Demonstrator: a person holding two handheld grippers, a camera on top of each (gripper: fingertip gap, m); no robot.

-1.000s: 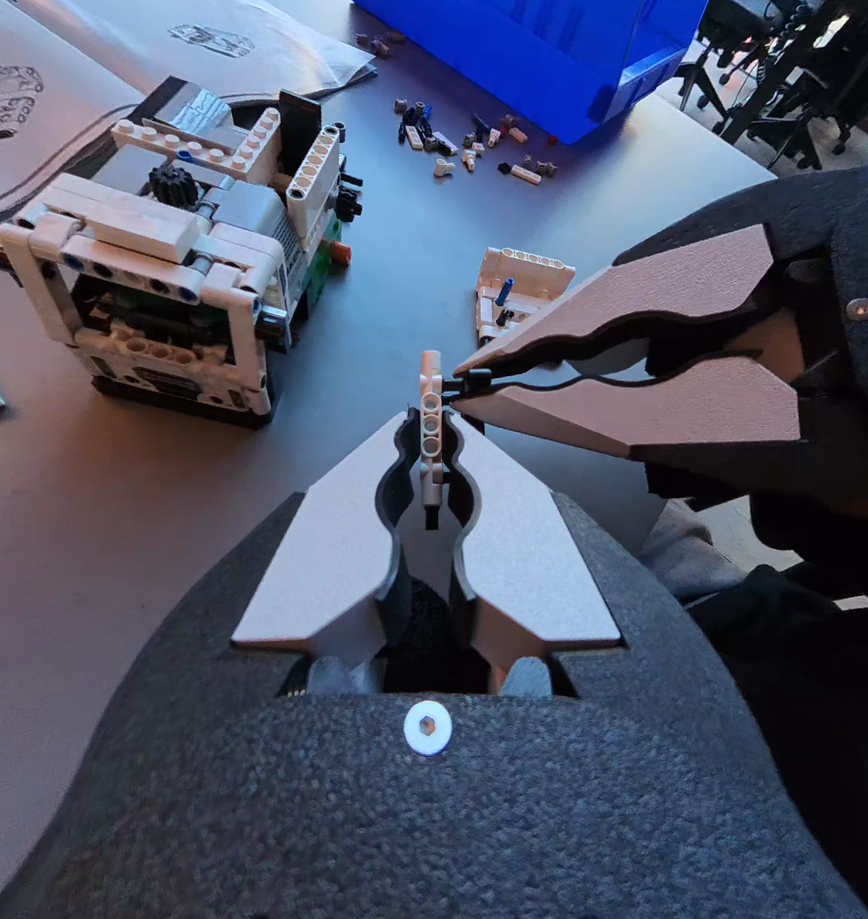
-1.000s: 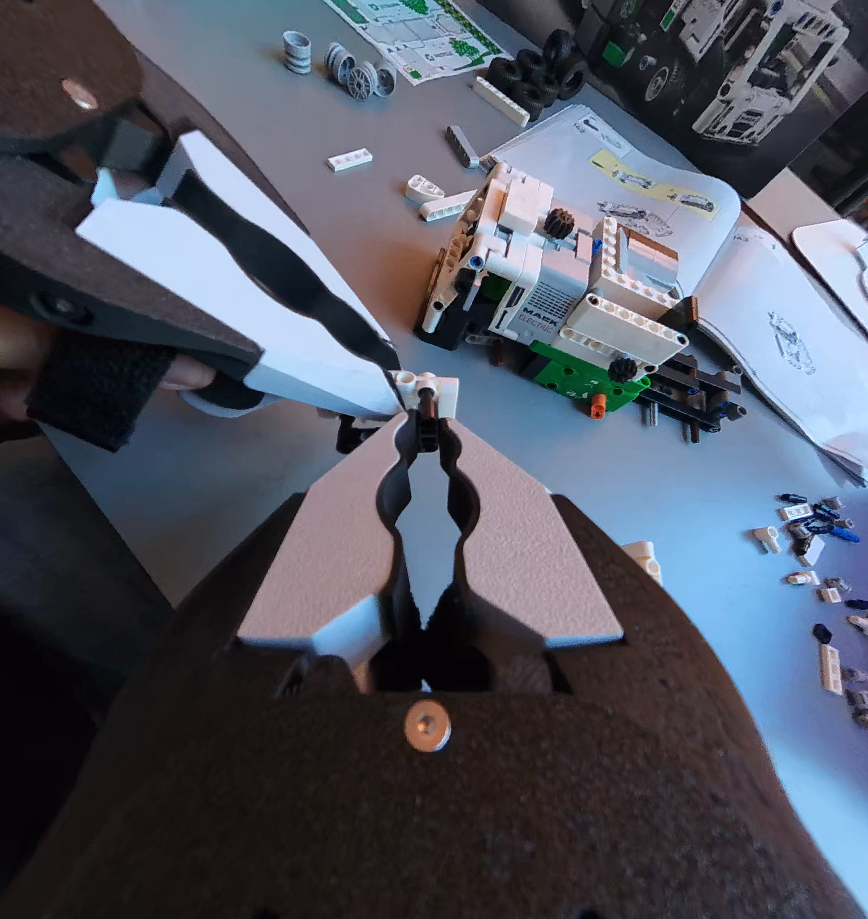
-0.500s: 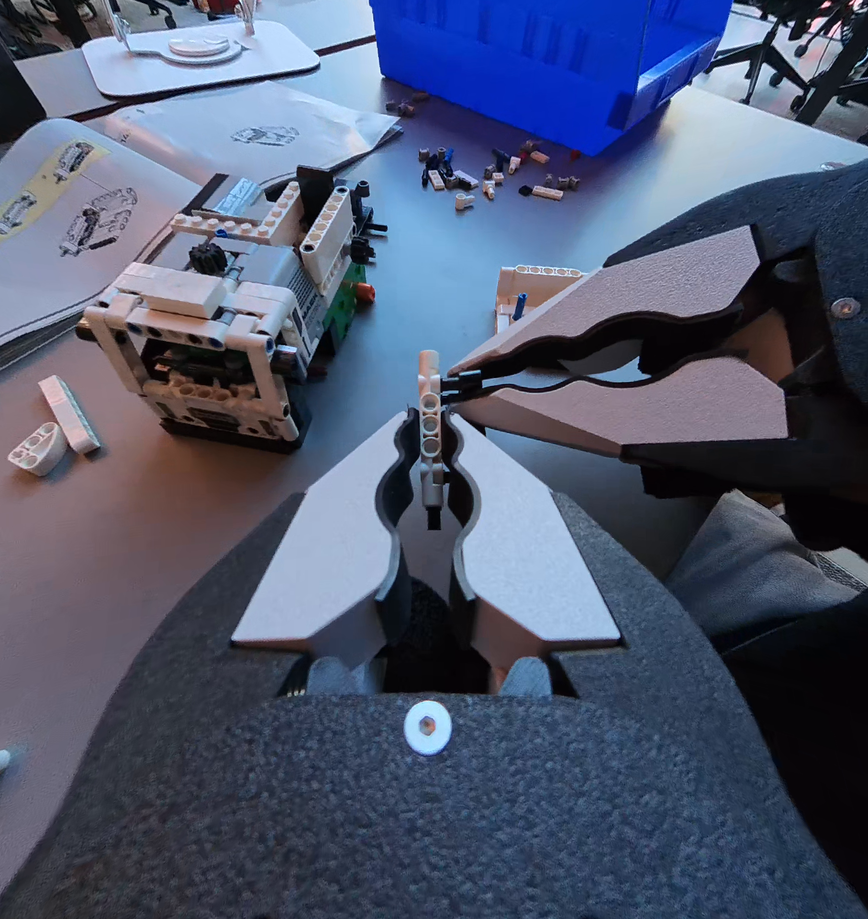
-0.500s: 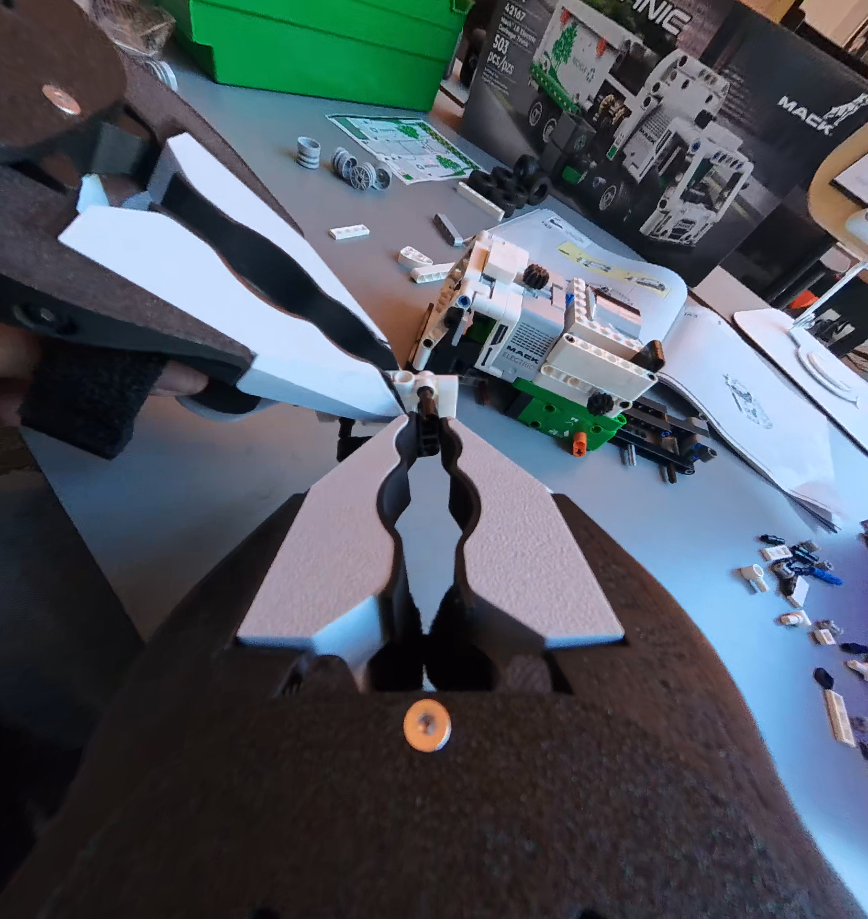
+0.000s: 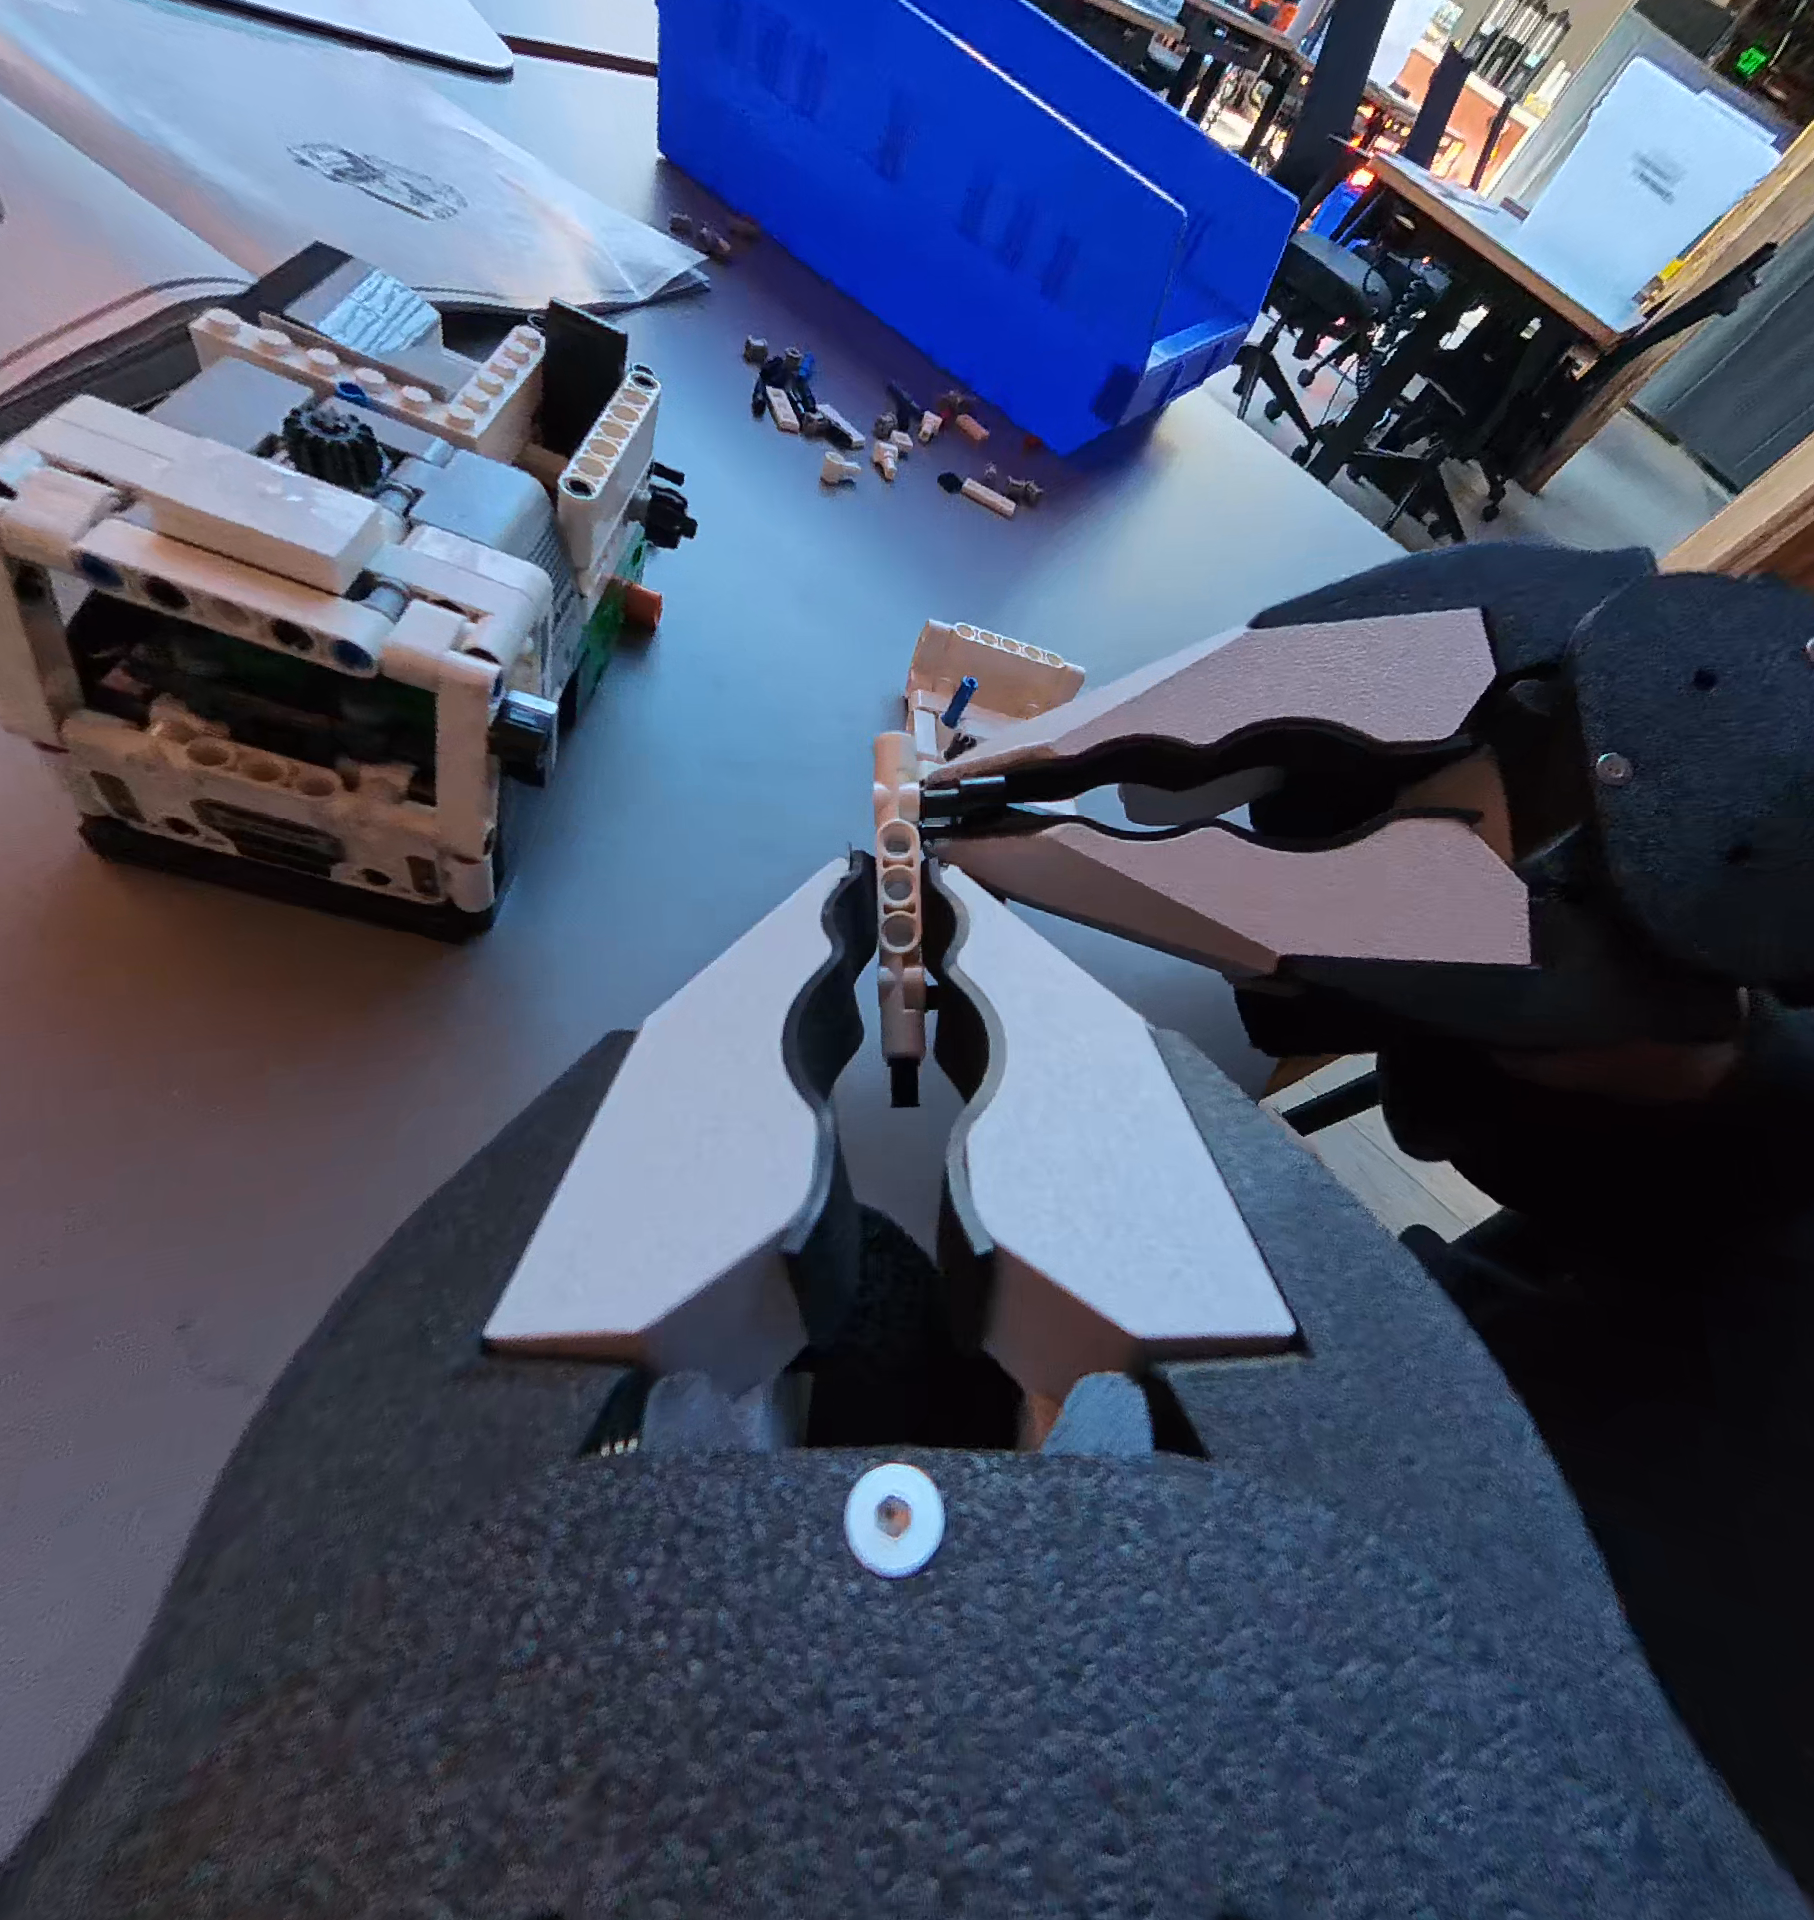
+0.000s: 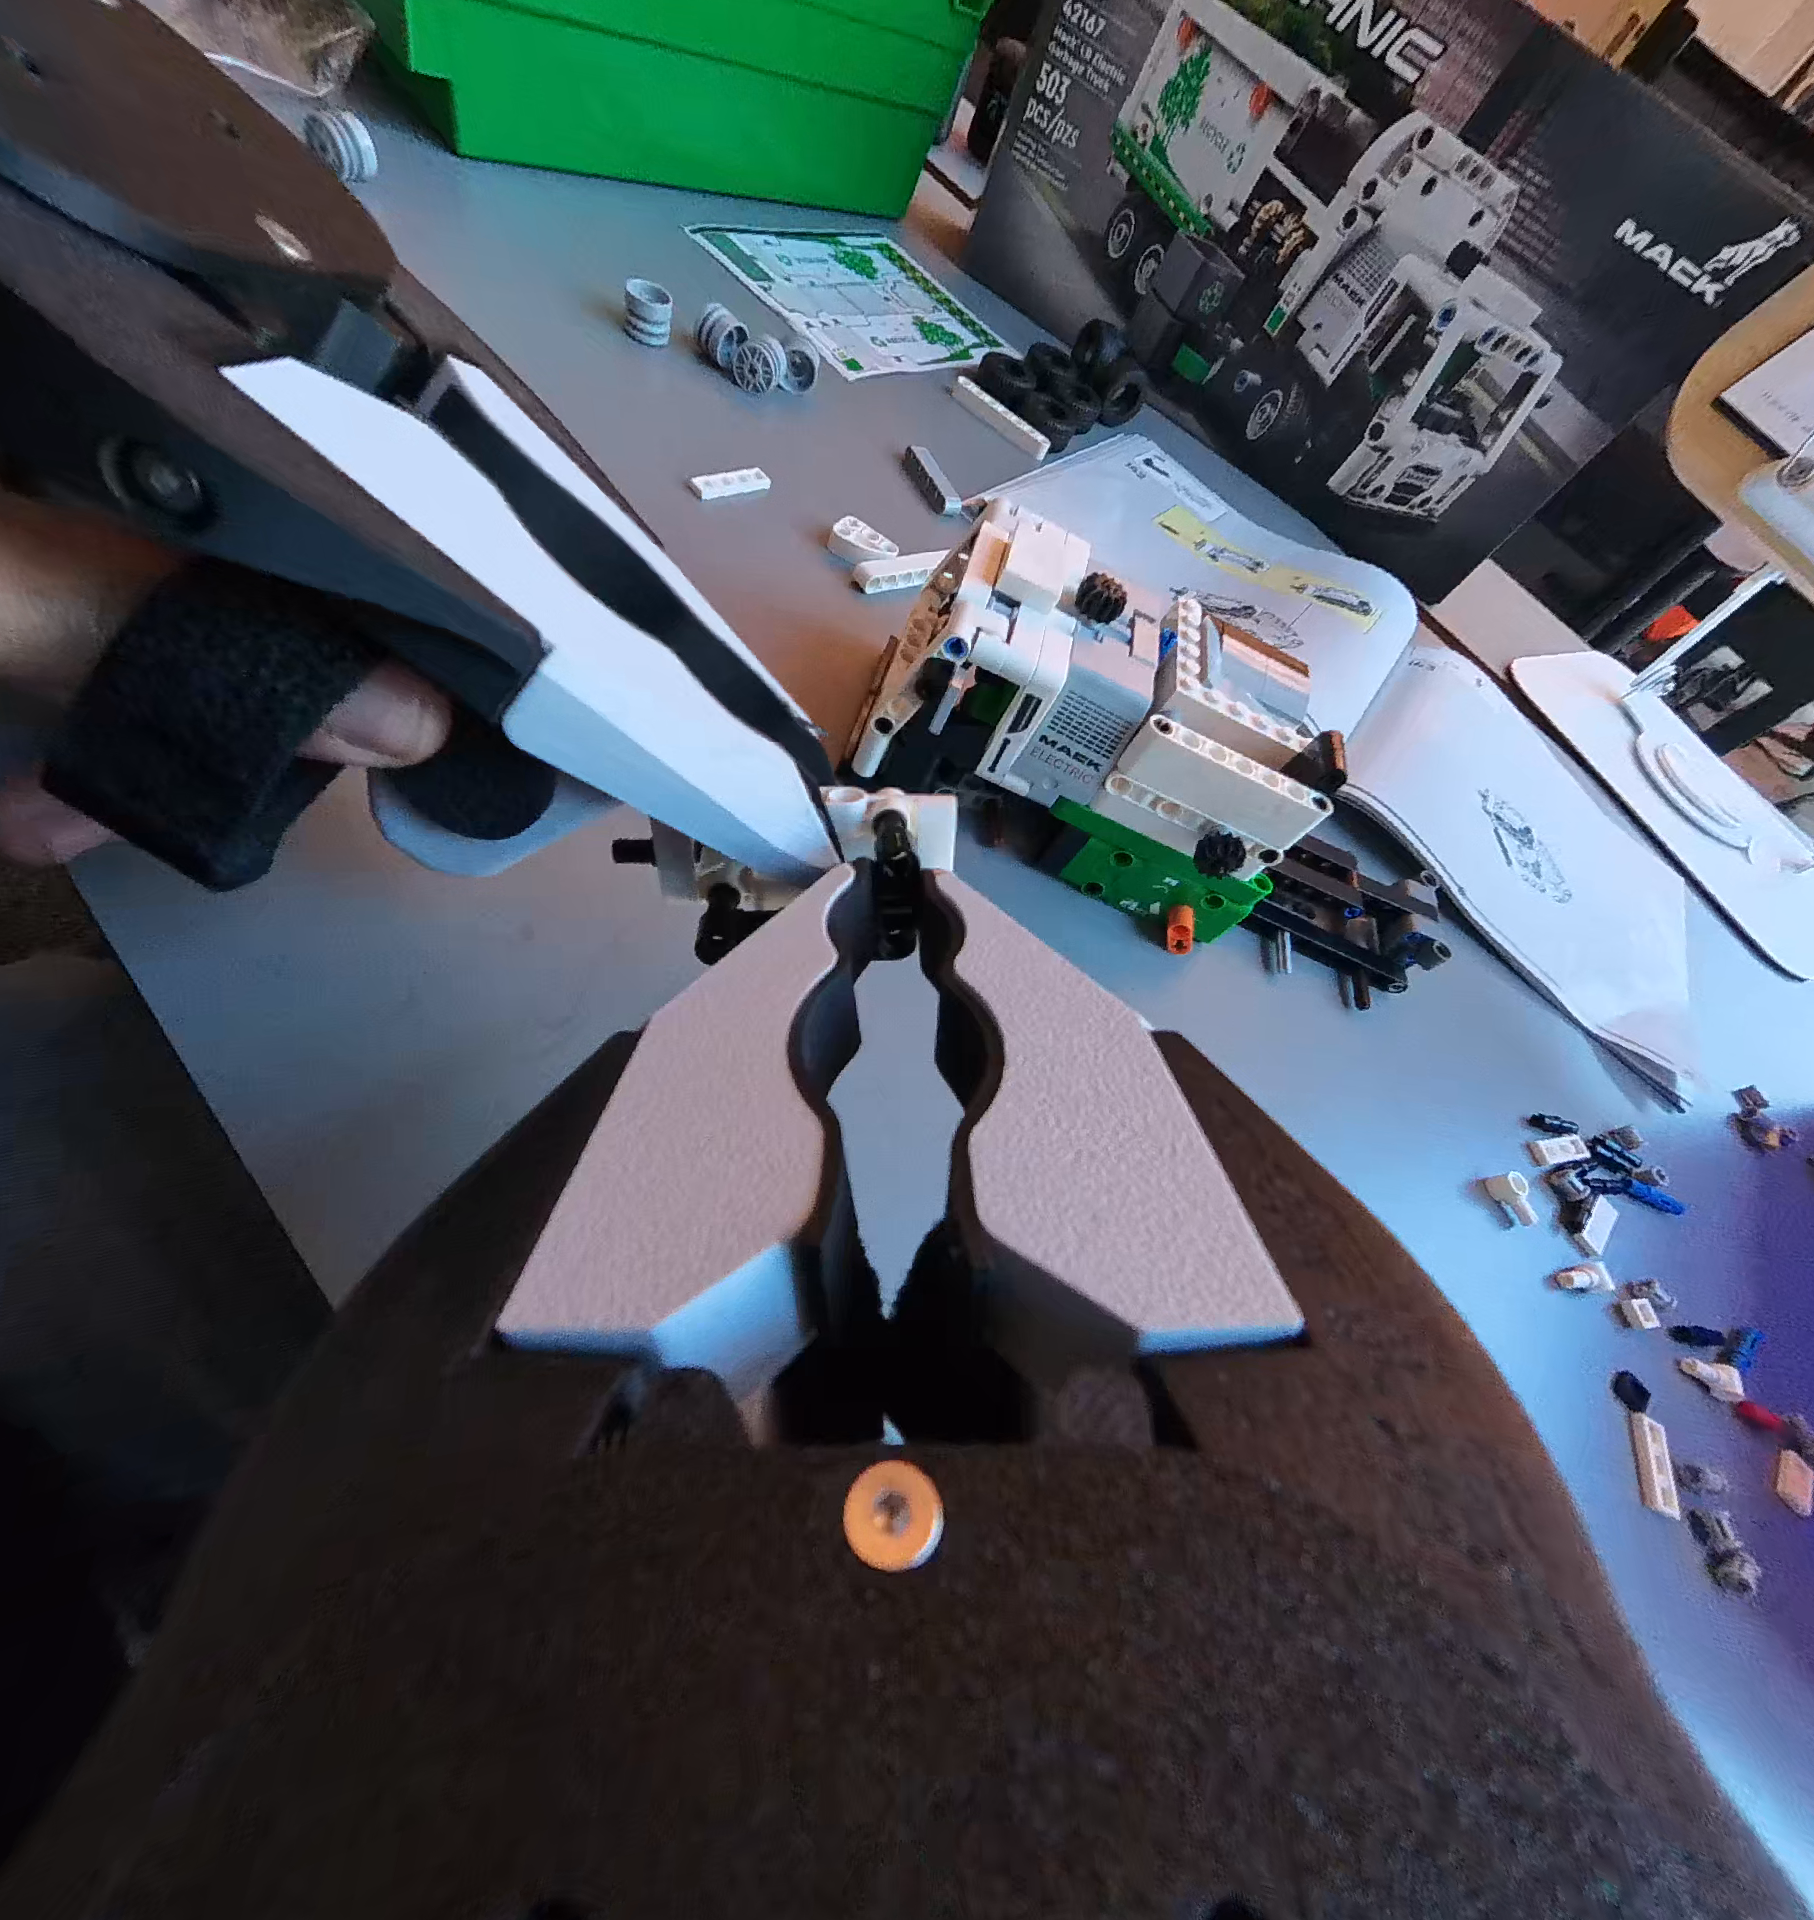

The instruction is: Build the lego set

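Note:
My left gripper [image 5: 898, 873] is shut on a short white beam with holes [image 5: 898, 920], held upright above the table. My right gripper [image 5: 934, 816] comes in from the right, shut on a black pin [image 5: 970, 800] whose tip meets the beam's upper end. In the right wrist view my right gripper [image 6: 890, 883] grips the pin [image 6: 890, 920] against the white beam [image 6: 913, 821], and the left gripper [image 6: 825, 821] reaches in from the left. The part-built white and green truck [image 5: 290, 623] stands on the table beyond, also in the right wrist view [image 6: 1090, 727].
A blue bin [image 5: 965, 260] stands behind a scatter of small parts [image 5: 882, 436]. A white panel piece [image 5: 996, 675] lies behind the grippers. An open booklet [image 6: 1505, 831], the set's box [image 6: 1402, 260], a green bin [image 6: 674, 94], black tyres [image 6: 1059, 384] and grey hubs [image 6: 747, 348] ring the truck. My two grippers' fingertips are within a few centimetres of each other.
Both grippers have kept their grips and stayed together, pin against beam. The pair has shifted and tilted as one, so the table and truck sit differently in both views.

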